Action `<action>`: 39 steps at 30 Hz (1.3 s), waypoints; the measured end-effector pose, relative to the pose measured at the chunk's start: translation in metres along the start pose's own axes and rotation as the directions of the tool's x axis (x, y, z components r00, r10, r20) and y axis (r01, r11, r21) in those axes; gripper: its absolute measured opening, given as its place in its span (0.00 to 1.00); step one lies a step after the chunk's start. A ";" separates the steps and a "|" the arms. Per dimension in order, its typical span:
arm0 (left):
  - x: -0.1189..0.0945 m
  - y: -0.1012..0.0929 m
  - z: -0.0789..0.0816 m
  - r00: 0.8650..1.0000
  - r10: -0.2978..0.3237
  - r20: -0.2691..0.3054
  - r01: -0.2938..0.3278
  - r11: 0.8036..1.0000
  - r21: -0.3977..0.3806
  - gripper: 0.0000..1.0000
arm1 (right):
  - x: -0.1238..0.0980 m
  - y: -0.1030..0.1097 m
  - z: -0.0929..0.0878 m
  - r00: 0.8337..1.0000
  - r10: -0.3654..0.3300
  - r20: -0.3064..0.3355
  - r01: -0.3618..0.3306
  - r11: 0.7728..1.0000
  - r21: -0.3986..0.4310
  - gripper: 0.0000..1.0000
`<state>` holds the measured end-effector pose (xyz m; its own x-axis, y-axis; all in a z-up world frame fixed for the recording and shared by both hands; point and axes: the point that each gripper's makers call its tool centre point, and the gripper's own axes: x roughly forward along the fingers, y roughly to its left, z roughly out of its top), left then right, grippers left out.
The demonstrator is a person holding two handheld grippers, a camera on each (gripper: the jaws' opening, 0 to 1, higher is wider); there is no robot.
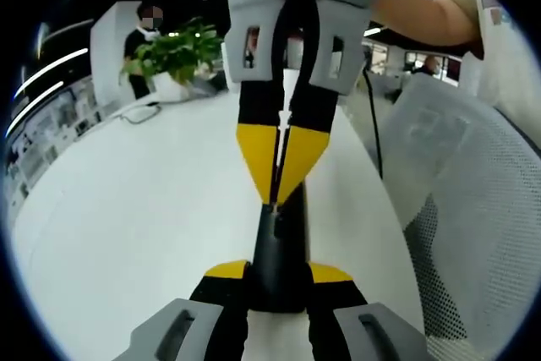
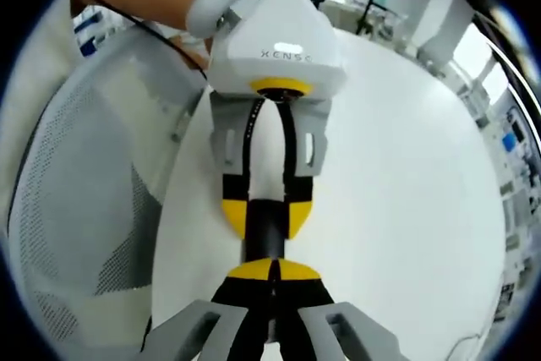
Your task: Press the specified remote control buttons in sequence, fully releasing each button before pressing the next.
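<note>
A slim black remote (image 1: 275,253) is held lengthwise over the white table (image 1: 144,209), and my left gripper (image 1: 277,273) is shut on its near end with a yellow pad on each side. My right gripper (image 1: 275,199) comes down from the top of the left gripper view with its yellow tips pressed together, and they meet the remote's far upper face. In the right gripper view my right gripper (image 2: 274,268) is shut with nothing between its tips. They rest on the remote (image 2: 265,241), which my left gripper (image 2: 266,216) clamps from beyond. No buttons are visible.
A white mesh chair (image 1: 473,209) stands at the table's edge, and it is the same chair (image 2: 76,209) in the right gripper view. A potted plant (image 1: 173,52), a cable (image 1: 139,112) and a standing person (image 1: 142,40) are at the far end. Bare tabletop (image 2: 406,192) spreads beside the grippers.
</note>
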<state>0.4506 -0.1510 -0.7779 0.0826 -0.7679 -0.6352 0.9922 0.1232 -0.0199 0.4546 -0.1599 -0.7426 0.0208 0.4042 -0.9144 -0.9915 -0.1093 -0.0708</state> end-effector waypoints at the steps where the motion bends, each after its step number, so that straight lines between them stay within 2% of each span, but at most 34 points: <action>1: 0.000 0.000 0.000 1.000 0.001 0.000 -0.001 1.000 -0.001 0.24 | 0.000 0.000 0.000 1.000 -0.001 -0.001 0.001 1.000 -0.001 0.00; 5: 0.000 0.000 0.000 1.000 0.003 -0.001 -0.003 1.000 -0.003 0.24 | -0.001 0.001 0.000 1.000 0.000 0.009 0.000 1.000 0.000 0.00; 27: 0.001 0.001 0.000 1.000 0.006 -0.018 -0.006 1.000 -0.003 0.24 | -0.011 0.007 -0.009 0.999 -0.002 0.034 0.002 1.000 0.003 0.17; 39: 0.001 0.000 0.000 1.000 0.007 -0.024 -0.007 1.000 -0.002 0.24 | -0.011 0.009 -0.015 1.000 0.015 0.028 -0.014 1.000 -0.006 0.22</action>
<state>0.4508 -0.1512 -0.7786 0.0875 -0.7518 -0.6536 0.9913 0.1303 -0.0171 0.4473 -0.1787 -0.7391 0.0028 0.4279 -0.9038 -0.9909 -0.1204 -0.0601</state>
